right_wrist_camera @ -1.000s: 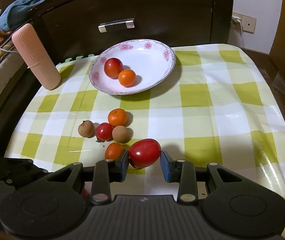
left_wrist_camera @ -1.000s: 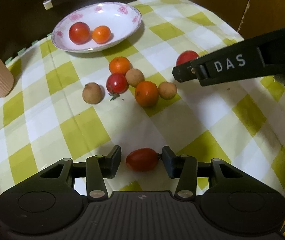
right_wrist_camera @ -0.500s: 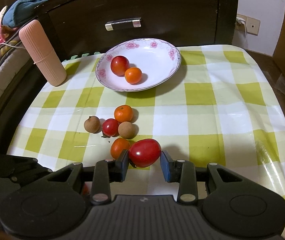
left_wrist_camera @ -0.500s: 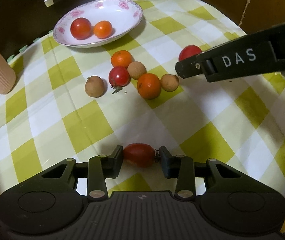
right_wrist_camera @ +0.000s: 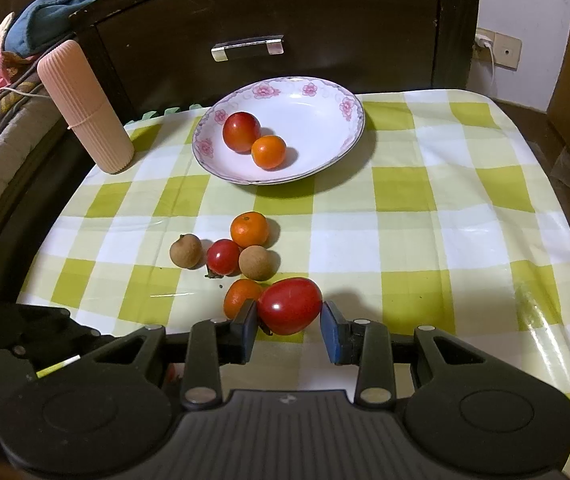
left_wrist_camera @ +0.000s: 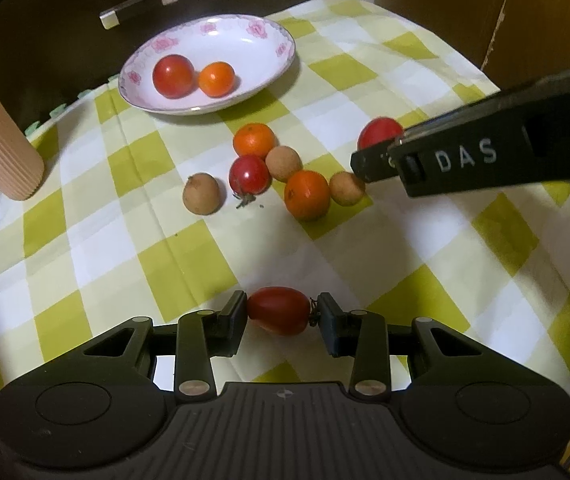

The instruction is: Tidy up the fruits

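Progress looks partial, as we judge it: the white shallow bowl with a pink floral rim (right_wrist_camera: 349, 106) already holds two fruits, a round red tomato (right_wrist_camera: 241, 131) and a small orange mandarin (right_wrist_camera: 269, 152) touching it.

Our left gripper (left_wrist_camera: 279, 316) is clenched on an oblong red plum tomato (left_wrist_camera: 279, 310), low over the yellow-and-white checked tablecloth (left_wrist_camera: 97, 240), near its front edge. Its left pad touches one end and the right pad presses the stem end. Our right gripper (right_wrist_camera: 289, 324) grasps a larger glossy red tomato (right_wrist_camera: 289, 306) held above the cloth, just beside the loose cluster.

Six fruits lie loose between us and the bowl: a mandarin nearest the bowl (left_wrist_camera: 254, 140), a small red cherry tomato with a green calyx (left_wrist_camera: 249, 175), a second mandarin (left_wrist_camera: 307, 195) and three brown round longans, one apart at the left (left_wrist_camera: 201, 193), one in the middle (left_wrist_camera: 283, 163), one at the right (left_wrist_camera: 347, 188).

So we reckon two are placed, two are in hand and six remain, assuming the bowl is the goal.
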### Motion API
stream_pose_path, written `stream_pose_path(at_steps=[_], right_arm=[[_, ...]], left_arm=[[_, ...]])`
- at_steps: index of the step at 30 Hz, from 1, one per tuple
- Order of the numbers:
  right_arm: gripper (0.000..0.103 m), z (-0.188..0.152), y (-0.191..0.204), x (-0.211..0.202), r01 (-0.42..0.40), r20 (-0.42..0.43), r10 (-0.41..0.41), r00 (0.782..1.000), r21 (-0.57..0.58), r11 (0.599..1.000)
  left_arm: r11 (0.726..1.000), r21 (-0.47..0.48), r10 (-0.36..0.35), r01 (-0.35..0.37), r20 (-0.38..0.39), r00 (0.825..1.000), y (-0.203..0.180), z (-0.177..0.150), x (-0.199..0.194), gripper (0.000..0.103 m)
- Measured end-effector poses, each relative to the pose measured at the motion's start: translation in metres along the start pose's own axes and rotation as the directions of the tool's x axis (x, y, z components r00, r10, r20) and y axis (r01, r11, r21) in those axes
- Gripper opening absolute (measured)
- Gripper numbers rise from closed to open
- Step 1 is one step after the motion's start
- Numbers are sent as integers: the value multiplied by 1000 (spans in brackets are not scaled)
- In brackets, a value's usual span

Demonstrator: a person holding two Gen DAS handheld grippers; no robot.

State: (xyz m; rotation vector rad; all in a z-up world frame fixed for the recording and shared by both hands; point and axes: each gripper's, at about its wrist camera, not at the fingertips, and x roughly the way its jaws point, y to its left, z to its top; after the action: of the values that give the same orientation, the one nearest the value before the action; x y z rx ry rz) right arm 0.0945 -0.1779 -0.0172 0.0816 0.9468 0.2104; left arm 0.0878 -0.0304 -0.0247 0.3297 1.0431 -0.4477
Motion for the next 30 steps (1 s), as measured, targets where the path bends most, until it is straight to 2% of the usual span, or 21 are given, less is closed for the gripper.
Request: stream_pose_path(at_steps=[30], right_arm=[[33,19,-3,5,10,38,-11,999,5,1000]], left_arm=[[998,-56,48,-42,117,992,30,51,-11,46]])
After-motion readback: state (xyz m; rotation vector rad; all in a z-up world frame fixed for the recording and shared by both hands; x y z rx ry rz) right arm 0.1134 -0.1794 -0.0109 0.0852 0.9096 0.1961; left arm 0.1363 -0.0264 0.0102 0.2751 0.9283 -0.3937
